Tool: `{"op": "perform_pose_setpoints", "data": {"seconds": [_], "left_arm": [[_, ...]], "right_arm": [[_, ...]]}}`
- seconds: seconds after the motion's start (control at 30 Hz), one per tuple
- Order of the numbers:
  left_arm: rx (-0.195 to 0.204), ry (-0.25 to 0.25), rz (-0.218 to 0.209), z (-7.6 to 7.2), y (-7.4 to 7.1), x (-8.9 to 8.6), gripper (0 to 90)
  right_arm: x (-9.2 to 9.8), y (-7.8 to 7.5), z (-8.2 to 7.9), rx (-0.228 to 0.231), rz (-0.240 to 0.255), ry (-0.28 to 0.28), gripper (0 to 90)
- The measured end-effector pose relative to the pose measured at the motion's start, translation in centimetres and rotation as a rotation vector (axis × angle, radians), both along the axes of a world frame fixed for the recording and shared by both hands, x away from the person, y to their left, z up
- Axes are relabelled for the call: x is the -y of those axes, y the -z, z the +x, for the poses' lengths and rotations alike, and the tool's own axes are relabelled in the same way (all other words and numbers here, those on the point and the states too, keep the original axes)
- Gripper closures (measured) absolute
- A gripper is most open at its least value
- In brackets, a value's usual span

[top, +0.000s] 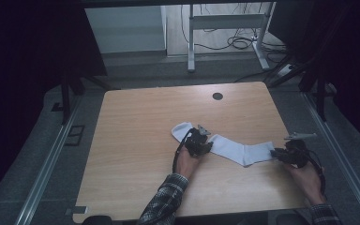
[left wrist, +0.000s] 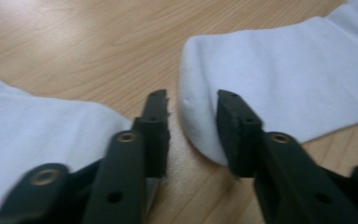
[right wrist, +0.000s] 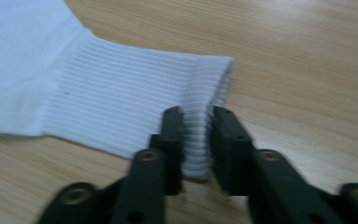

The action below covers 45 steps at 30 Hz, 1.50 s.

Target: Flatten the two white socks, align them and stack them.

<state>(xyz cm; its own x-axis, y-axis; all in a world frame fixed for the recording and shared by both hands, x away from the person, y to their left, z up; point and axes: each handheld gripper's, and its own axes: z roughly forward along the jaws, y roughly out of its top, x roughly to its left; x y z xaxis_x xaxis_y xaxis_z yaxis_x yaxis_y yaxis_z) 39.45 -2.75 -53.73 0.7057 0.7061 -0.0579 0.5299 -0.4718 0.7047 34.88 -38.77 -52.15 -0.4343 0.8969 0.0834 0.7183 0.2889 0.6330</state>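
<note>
A long white sock [top: 243, 152] lies flat across the wooden table [top: 140, 117], its toe to the left and its ribbed cuff to the right. A second white piece of sock [top: 180, 129] lies just left of it. My left gripper [top: 205, 140] stands open over the toe end [left wrist: 200, 112], whose edge sits between the jaws; the other white piece [left wrist: 37, 135] lies under the left jaw. My right gripper [top: 275, 153] is narrowly open, its jaws straddling the cuff [right wrist: 196, 140], which lies unbunched between them.
A round dark cable hole [top: 217, 96] sits near the table's far edge. Beyond the table stand a desk frame [top: 225, 23] and floor cables [top: 241, 42]. Metal rails [top: 51, 159] run along both sides.
</note>
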Motion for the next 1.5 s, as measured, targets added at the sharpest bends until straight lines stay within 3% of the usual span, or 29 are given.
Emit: {"op": "perform_pose_setpoints", "data": {"seconds": [0.1, 0.3, 0.47, 0.57, 0.73, 1.0, 1.07, 1.23, 1.5], "left_arm": [[-0.013, 0.017, -0.012, -0.1, 0.0, 0.2, 84.9], [0.008, 0.023, -0.024, -0.6, -1.2, -0.4, 86.0], [0.033, 0.04, -0.06, -2.0, -3.3, -1.7, 85.9], [0.044, 0.047, -0.059, -2.5, -3.7, -2.2, 85.7], [0.07, 0.038, -0.064, -4.5, -5.3, -4.9, 85.8], [0.08, 0.009, -0.069, -7.0, -6.4, -9.0, 85.7], [0.083, -0.017, -0.078, -8.2, -6.6, -10.9, 85.7], [0.078, -0.056, -0.09, -9.6, -6.3, -13.3, 85.7], [0.029, -0.135, -0.094, -11.5, -3.9, -17.2, 85.5]], "right_arm": [[-0.2, 0.0, 0.0, -0.009, 0.009, 0.004, 81.8], [-0.5, -0.9, -0.3, 0.007, -0.004, -0.01, 82.8], [-1.3, -2.7, -1.1, 0.048, 0.006, -0.053, 82.8], [-1.9, -3.6, -1.4, 0.063, 0.011, -0.075, 82.7], [-3.4, -4.8, -2.1, 0.09, 0.036, -0.122, 82.8], [-6.4, -6.0, -2.8, 0.113, 0.066, -0.204, 82.7], [-8.3, -6.4, -3.2, 0.122, 0.078, -0.252, 82.7], [-10.7, -6.7, -3.6, 0.126, 0.081, -0.312, 82.5], [-14.8, -5.2, -3.7, 0.086, 0.073, -0.393, 82.4]]}}
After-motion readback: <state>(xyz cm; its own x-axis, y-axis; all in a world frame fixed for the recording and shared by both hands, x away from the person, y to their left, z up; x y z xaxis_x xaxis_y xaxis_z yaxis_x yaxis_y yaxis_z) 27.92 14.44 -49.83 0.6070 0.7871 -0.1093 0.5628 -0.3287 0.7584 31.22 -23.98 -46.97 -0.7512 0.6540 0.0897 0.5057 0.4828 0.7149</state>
